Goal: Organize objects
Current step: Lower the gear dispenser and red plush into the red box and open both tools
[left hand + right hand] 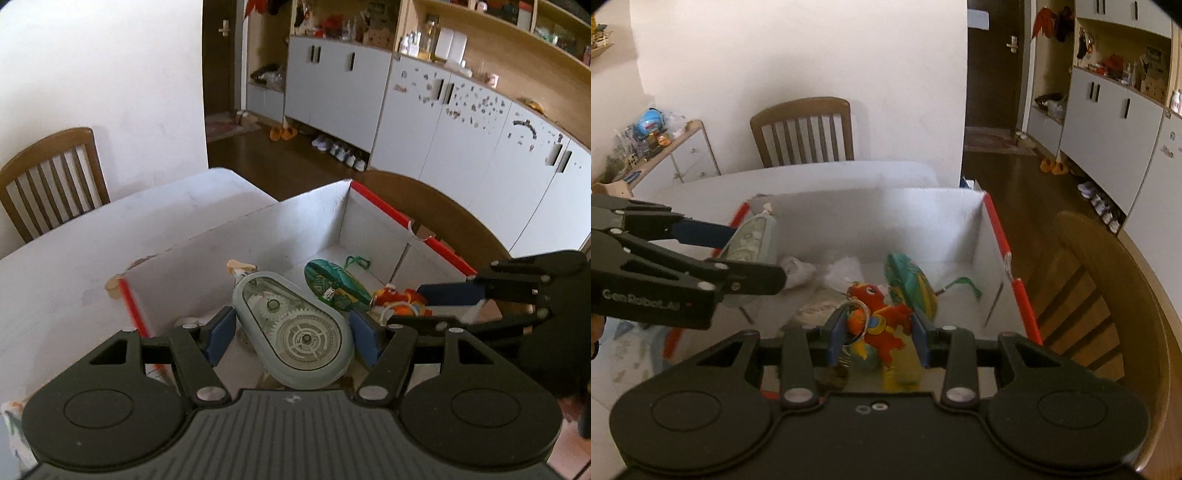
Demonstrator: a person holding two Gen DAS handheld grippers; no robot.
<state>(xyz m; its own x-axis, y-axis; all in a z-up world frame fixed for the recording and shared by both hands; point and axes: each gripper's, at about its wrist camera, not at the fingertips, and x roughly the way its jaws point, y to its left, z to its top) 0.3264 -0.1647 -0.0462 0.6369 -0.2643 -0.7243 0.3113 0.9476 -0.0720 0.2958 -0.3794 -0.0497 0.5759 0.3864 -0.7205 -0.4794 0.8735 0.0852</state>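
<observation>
I have both tools loaded and over the white box (317, 221) with the red-edged flaps, which sits on the white table (74, 258). My left tool (291, 332) is clamped on the pale grey gear toy (291, 328), a clear-fronted capsule with cogs inside, its blue pads pressing on either side of it. My right tool (879, 328) is closed on the red plush figure (882, 321), which has a key ring and some yellow and orange bits hanging with it (I can't make out what those are; the view there is blurred).

Part of the job looks done: a green patterned pouch (912, 280) with a green cord already lies inside the box, along with some crumpled white stuff (801, 269) and a pale packet on the floor of it. What remains, I judge, is to lower these two toys in and let go. Off the left side of the table I see only a patterned cloth, so whether more things wait outside the box I cannot say.
</observation>
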